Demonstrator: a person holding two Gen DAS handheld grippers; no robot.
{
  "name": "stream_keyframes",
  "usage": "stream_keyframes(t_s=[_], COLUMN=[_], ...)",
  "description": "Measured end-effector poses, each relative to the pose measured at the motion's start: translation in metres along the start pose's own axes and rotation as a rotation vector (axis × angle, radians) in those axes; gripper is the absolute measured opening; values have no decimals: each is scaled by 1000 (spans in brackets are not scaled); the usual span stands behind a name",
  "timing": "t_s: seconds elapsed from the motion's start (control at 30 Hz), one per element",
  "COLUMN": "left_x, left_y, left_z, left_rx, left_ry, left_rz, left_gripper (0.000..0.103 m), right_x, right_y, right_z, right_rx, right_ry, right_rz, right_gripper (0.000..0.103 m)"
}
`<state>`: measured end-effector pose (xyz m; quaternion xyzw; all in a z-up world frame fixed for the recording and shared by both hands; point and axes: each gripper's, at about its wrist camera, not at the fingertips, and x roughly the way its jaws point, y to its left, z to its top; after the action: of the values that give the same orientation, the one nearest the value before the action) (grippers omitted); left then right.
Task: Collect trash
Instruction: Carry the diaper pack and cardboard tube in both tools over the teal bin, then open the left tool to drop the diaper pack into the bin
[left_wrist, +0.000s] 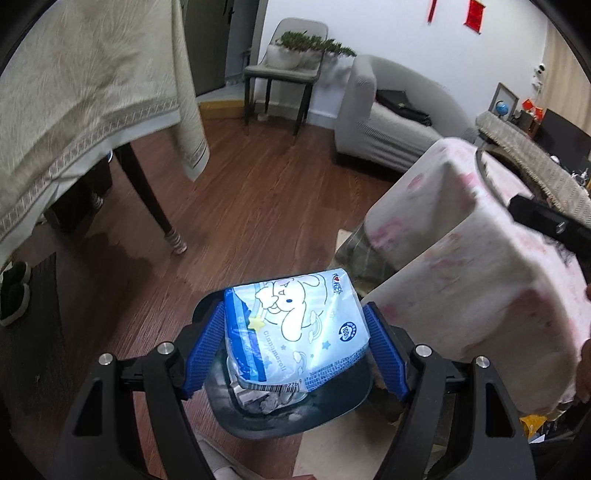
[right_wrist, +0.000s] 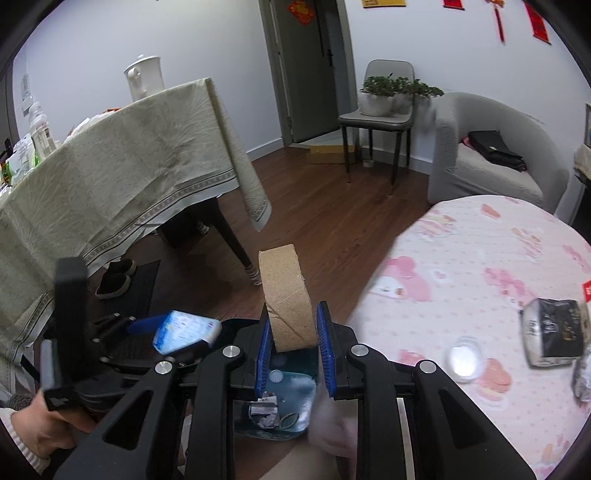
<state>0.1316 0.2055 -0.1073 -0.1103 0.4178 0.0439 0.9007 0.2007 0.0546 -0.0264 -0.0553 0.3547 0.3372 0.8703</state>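
Note:
My left gripper (left_wrist: 295, 343) is shut on a blue and white Cinnamoroll tissue pack (left_wrist: 299, 328), held just above a dark trash bin (left_wrist: 288, 410) with wrappers inside. The left gripper and the tissue pack (right_wrist: 184, 330) also show in the right wrist view. My right gripper (right_wrist: 295, 332) is shut on a brown cardboard tube (right_wrist: 286, 295), held upright above the same bin (right_wrist: 280, 402). A black and grey packet (right_wrist: 554, 332) and a small clear lid (right_wrist: 463, 360) lie on the round table with a pink cloth (right_wrist: 480, 240).
A dining table with a beige cloth (right_wrist: 110, 166) stands to the left, with dark shoes (right_wrist: 114, 277) under it. A grey chair with potted plants (right_wrist: 384, 99) and a grey armchair (right_wrist: 491, 155) stand at the back. Wooden floor (left_wrist: 258, 184) lies between.

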Motion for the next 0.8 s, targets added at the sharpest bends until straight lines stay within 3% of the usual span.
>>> stream_keyframes(t_s=[0.3, 0.8], left_x=[32, 84], left_y=[23, 38], left_z=[-26, -72], left_rx=[-15, 2], left_ry=[85, 284], left_rz=[48, 63], left_gripper=[77, 77], right_x=[31, 77], right_y=[25, 58], right_z=[-3, -14], right_rx=[-4, -40], right_ry=[55, 156], right_rz=[42, 54], right_gripper=[24, 24])
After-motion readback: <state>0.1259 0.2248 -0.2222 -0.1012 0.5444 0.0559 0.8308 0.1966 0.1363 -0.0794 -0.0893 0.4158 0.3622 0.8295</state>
